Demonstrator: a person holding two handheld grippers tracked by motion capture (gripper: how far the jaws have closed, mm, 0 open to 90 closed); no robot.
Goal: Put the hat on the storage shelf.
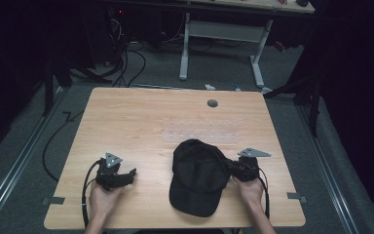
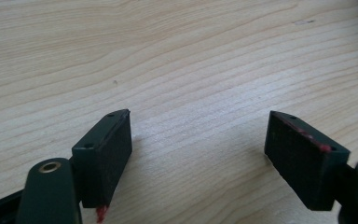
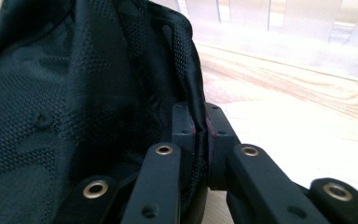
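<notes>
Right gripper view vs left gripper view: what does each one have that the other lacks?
Right gripper view: the right tool shut on a fold of the black cap, with a clear plastic sheet lying behind on the table.

Left gripper view: the left tool with jaws wide apart, nothing between them, red marks on its pads.

Both: the light wood table beneath.

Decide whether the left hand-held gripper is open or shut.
Open. The left hand-held gripper has its jaws spread wide apart with bare wooden table between them, gripping nothing.
</notes>
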